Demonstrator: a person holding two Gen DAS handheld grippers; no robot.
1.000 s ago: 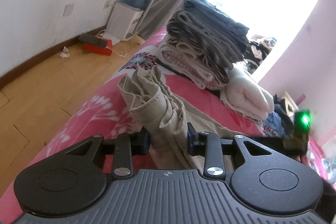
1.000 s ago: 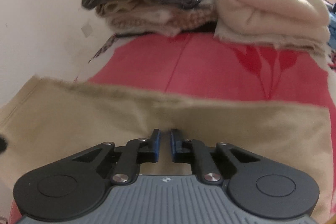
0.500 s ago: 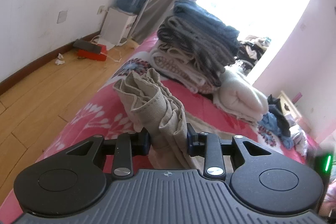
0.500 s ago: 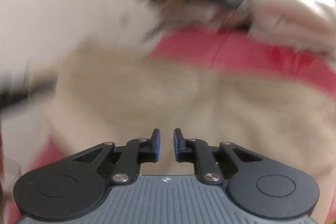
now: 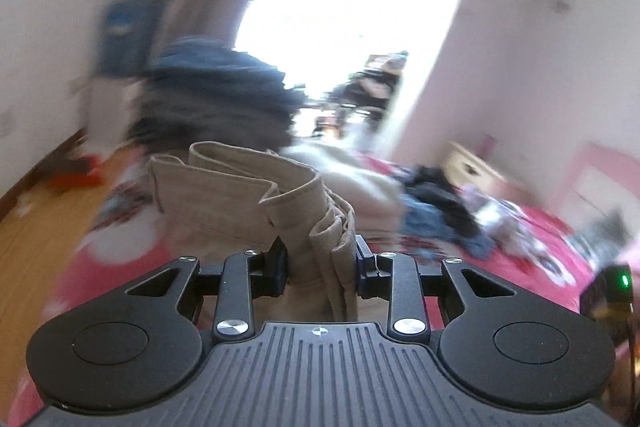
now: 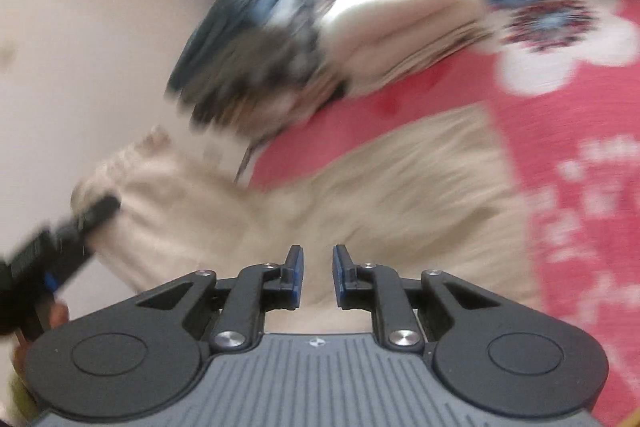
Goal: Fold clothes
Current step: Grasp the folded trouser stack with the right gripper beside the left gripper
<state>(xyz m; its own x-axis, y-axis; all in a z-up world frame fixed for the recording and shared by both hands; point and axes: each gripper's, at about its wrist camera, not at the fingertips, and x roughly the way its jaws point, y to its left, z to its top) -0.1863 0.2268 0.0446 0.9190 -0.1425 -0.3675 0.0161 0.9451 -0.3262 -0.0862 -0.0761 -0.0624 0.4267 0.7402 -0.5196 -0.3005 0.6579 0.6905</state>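
A beige garment (image 5: 248, 195) is bunched between the jaws of my left gripper (image 5: 320, 261), which is shut on it and holds the bundle raised above the pink bed. In the right wrist view the rest of that beige garment (image 6: 380, 195) lies spread on the pink floral bedspread (image 6: 580, 155). My right gripper (image 6: 317, 273) hovers over it with its jaws opening and nothing between them. The left gripper (image 6: 68, 231) shows at the left edge of that view, gripping the cloth's raised end.
A blurred stack of folded dark and light clothes (image 6: 256, 55) and a cream folded item (image 6: 400, 31) sit at the back of the bed. Loose dark and blue clothes (image 5: 440, 211) lie to the right. Wooden floor (image 5: 32, 227) runs along the bed's left side.
The left gripper has lifted and swung right with the bunched beige cloth. The right gripper's jaws have spread apart while it moved and rolled, tilting its view of the bed.
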